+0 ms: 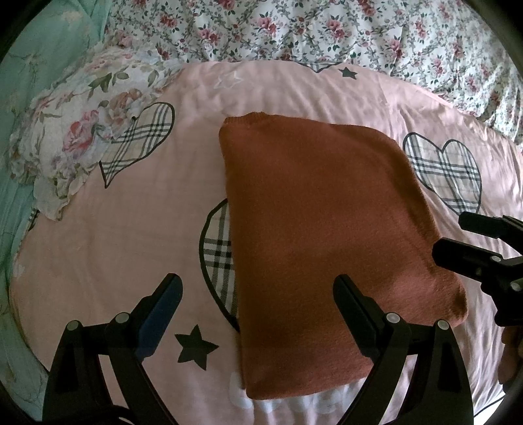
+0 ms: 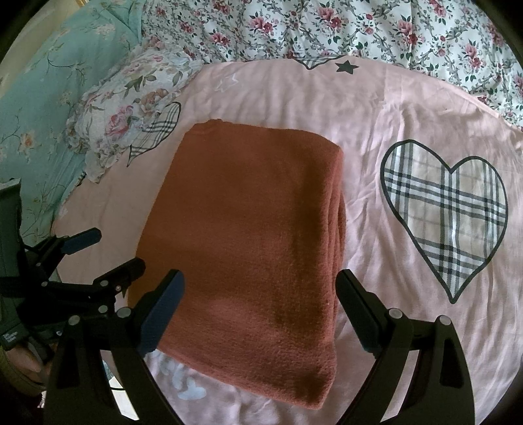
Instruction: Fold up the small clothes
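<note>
A rust-orange knitted garment point(image 1: 320, 235) lies folded into a thick rectangle on the pink bedsheet point(image 1: 114, 248); it also shows in the right wrist view point(image 2: 248, 248). My left gripper point(image 1: 258, 294) is open and empty, held above the garment's near left edge. It also shows at the left of the right wrist view point(image 2: 111, 251), open. My right gripper point(image 2: 260, 291) is open and empty above the garment's near end. It also shows at the right edge of the left wrist view point(image 1: 457, 235), next to the garment's right edge.
The pink bedsheet point(image 2: 376, 124) carries plaid hearts point(image 2: 447, 209) and black stars point(image 1: 195, 347). A flowered pillow point(image 1: 72, 137) lies at the left, a teal quilt point(image 2: 42, 98) beyond it. A floral duvet point(image 1: 327, 29) lies along the far side.
</note>
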A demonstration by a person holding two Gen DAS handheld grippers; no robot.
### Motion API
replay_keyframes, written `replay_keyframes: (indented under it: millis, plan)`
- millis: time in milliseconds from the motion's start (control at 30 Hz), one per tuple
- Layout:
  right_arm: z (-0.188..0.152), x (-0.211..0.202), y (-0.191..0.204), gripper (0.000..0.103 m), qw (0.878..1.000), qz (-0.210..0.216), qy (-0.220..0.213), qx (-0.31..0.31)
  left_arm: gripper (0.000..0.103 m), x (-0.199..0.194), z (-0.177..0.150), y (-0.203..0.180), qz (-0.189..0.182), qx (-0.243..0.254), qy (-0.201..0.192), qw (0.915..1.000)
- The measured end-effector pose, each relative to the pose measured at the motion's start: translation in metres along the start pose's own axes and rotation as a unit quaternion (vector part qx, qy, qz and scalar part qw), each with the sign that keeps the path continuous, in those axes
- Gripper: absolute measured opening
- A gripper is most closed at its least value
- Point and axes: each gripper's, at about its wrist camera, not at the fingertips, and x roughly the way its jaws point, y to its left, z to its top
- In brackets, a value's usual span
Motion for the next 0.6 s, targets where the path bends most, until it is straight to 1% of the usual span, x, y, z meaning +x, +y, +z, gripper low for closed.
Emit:
replay_keyframes:
  millis: [267,433,600]
  plan:
    - [0.0001,-0.0010,-0.0031,0.093,1.000,-0.003,-0.005,0.007,0.094,0.0001,0.0016,0.0035,-0.005,-0.007,-0.001,1.0000]
    - [-0.0002,0.0003,-0.0040,0.093,1.000,-0.001,-0.006,0.007,0.094,0.0021,0.0006,0.0035,0.000,-0.011,0.001,0.9999]
    - [-0.0037,0.0028,-0.0047,0.093,1.000,-0.001,-0.002,0.012,0.094,0.0070,-0.0020,0.0057,-0.011,-0.021,0.006,0.9997]
